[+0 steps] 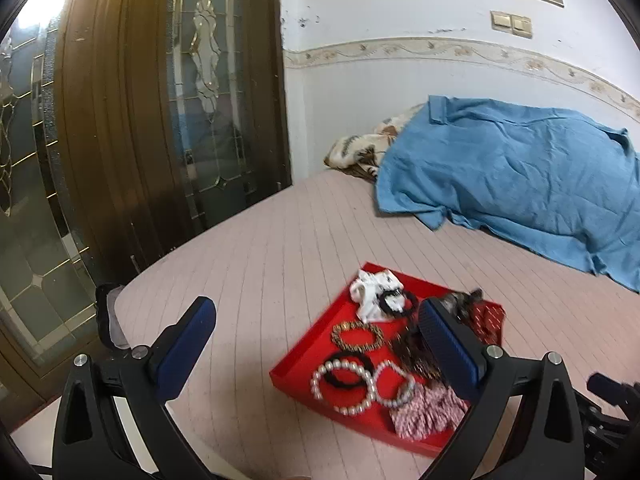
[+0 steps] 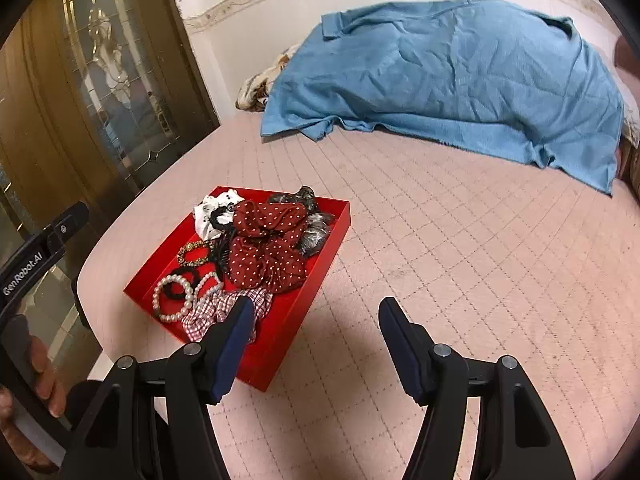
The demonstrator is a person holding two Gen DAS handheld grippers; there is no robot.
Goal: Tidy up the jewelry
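My left gripper point(image 1: 316, 344) is spread wide with nothing between its blue-padded fingers, hovering over the near-left edge of the shallow red cardboard tray point(image 1: 304, 356); its right finger point(image 1: 448, 344) crosses in front of the tray's middle. My right gripper point(image 2: 316, 344) is likewise spread and empty, and the tray point(image 2: 332, 240) lies ahead and to the left of it, with the left finger point(image 2: 236, 344) overlapping the tray's near corner in the picture; I cannot tell whether it touches.

Nearest in the tray, a red-and-white gingham fabric scrunchie point(image 2: 224, 312) lies at the near corner. Just beside it, a white pearl-bead bracelet point(image 1: 344, 388) rings a black elastic hair tie point(image 1: 346, 368), with a smaller pearl bracelet point(image 1: 394, 386) touching its side. Next out lies a gold-and-black beaded bracelet point(image 1: 356, 336), and beside it a black plastic claw clip point(image 2: 224, 254). A large dark-red white-dotted fabric scrunchie point(image 2: 268, 252) fills the tray's middle. At the far end sit a white black-spotted fabric scrunchie point(image 2: 208, 216) with a second black hair tie point(image 1: 394, 302) on it, and a grey patterned scrunchie point(image 2: 316, 228) against the far right wall.

The tray rests on a pale pink quilted mattress point(image 2: 440, 260). Farther off, a crumpled blue cloth point(image 2: 440, 76) lies against the white wall point(image 1: 400, 8), over a brown-and-cream patterned blanket point(image 1: 360, 152). A dark wooden door with leaded glass panels point(image 1: 160, 100) stands to the left.
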